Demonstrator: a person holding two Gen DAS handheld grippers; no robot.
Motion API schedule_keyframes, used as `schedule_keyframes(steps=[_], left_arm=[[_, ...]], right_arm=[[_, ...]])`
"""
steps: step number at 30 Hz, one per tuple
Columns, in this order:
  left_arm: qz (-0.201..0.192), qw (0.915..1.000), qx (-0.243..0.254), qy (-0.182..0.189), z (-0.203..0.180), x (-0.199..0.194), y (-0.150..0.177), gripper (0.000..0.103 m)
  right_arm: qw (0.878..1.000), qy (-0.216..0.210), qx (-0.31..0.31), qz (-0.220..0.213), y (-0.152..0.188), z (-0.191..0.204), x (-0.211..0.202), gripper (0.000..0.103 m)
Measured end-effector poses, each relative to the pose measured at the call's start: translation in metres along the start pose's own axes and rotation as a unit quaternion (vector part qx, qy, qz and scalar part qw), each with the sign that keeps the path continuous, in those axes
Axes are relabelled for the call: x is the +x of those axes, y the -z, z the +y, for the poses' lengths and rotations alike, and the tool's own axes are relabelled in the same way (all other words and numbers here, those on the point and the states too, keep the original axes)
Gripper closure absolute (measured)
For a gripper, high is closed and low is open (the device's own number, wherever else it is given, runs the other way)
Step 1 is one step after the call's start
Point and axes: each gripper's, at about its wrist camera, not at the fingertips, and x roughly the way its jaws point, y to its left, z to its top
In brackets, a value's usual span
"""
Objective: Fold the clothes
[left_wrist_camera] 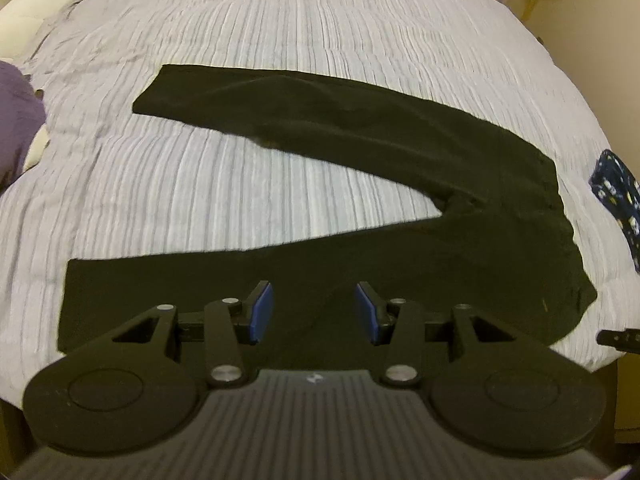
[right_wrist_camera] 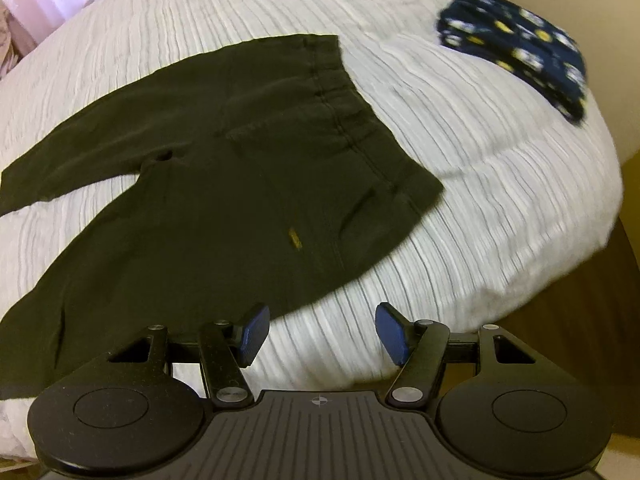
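On the bed (left_wrist_camera: 320,20) we see the black trousers (left_wrist_camera: 360,152) spread flat and wholly unfolded, legs splayed in a V, waistband toward the right side, so we judge every fold is left to do. A navy patterned garment (right_wrist_camera: 516,44) already sits folded near the bed's right edge, likely done. Left claw (left_wrist_camera: 314,312) hovers half open over the near leg, right claw (right_wrist_camera: 318,334) wider open by the waistband corner, both empty.

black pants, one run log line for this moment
black pants: flat on bed, legs apart | left gripper: open | right gripper: open
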Motion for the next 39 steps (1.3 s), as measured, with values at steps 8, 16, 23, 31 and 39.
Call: schedule_keyframes(steps=[8, 16, 23, 31, 39], left_arm=[[0.013, 0.9998, -0.016, 0.007, -0.037, 0.076, -0.053, 0.062], [-0.016, 0.9993, 0.008, 0.034, -0.072, 0.155, -0.111, 0.062], [-0.032, 0.9891, 0.138, 0.041, -0.077, 0.233, -0.164, 0.062], [-0.060, 0.9605, 0.264, 0.065, -0.071, 0.290, -0.241, 0.062], [-0.037, 0.9274, 0.367, 0.065, -0.053, 0.340, -0.285, 0.048]], right_arm=[[0.997, -0.045, -0.064, -0.018, -0.091, 0.011, 0.064, 0.041], [0.989, -0.066, -0.130, -0.027, -0.182, 0.007, 0.130, 0.041], [0.974, -0.097, -0.197, -0.054, -0.252, 0.014, 0.178, 0.041], [0.944, -0.131, -0.292, -0.079, -0.321, 0.021, 0.212, 0.041], [0.930, -0.167, -0.326, -0.022, -0.367, 0.017, 0.253, 0.041]])
